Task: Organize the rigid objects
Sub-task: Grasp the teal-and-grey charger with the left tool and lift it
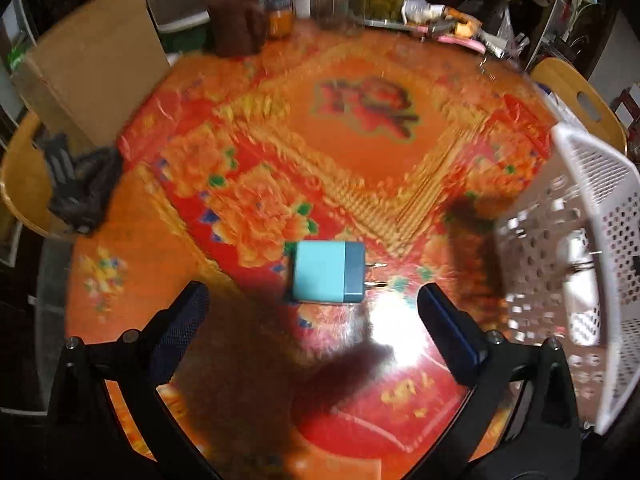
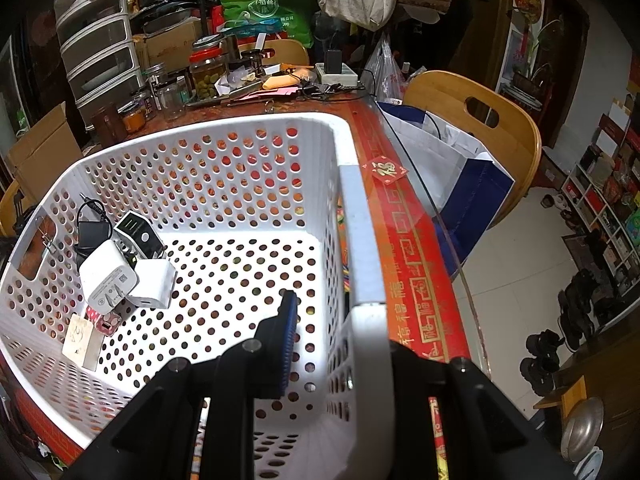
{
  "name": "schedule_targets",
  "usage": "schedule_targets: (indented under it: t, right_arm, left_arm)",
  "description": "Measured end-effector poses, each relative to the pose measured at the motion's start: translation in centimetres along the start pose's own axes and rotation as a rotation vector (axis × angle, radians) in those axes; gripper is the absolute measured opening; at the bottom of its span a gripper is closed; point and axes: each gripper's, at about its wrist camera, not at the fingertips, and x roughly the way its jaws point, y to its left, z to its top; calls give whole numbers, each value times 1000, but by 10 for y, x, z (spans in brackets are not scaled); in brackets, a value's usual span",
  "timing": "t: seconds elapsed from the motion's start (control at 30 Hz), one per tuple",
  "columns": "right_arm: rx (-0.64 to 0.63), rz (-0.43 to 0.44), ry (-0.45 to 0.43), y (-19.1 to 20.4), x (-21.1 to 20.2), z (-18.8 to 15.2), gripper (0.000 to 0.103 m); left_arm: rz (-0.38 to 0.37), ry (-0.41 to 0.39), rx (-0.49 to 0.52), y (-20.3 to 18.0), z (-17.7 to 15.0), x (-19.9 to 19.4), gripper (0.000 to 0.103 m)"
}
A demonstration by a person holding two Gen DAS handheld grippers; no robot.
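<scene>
A teal wall charger (image 1: 328, 272) with two metal prongs lies on the red and orange flowered table (image 1: 360, 140). My left gripper (image 1: 312, 304) is open, its fingers either side of the charger and just short of it. A white perforated basket (image 1: 592, 216) stands to the right. In the right wrist view my right gripper (image 2: 332, 320) is shut on the basket's white rim (image 2: 366, 264), one finger (image 2: 286, 336) inside the wall. Several chargers (image 2: 120, 268) and a black cable lie in the basket's left corner.
Jars (image 2: 204, 72), a power strip (image 2: 336, 74) and clutter crowd the table's far edge. A cardboard box (image 1: 96, 68) stands at the far left. Wooden chairs (image 2: 480, 120) sit at the table's sides, one holding a blue and white bag (image 2: 452, 168).
</scene>
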Motion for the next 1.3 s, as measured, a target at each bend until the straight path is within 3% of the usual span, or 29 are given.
schedule_targets:
  t: [0.4,0.57,0.83,0.9,0.97,1.17,1.3]
  right_arm:
    - [1,-5,1,0,0,1,22]
    - [1,-8,0,-1,0,1,22]
    - [-3,-25,-2,-2,1,3,22]
    - [-4,-30,-2,-1,2,3,22]
    - [-4,-30,-3,-1,2,3,22]
    - [-3,-31,-2,-1,2,3,22]
    - [-4,-30,1,-2,3,3,22]
  left_arm:
    - [22,0,32,-30,-7,61,103]
    - [-16,-9,-2,-24,-6,69,103]
    - [-12,-79,-8,-22,-10,67,102]
    - [-8,-101,-13,-21,-12,63,91]
    - [-10,-133,-7,-22,-13,57,60]
    - [58,-183,38,-29,-19,50,60]
    - [97,-257,23,-28,-21,35,60]
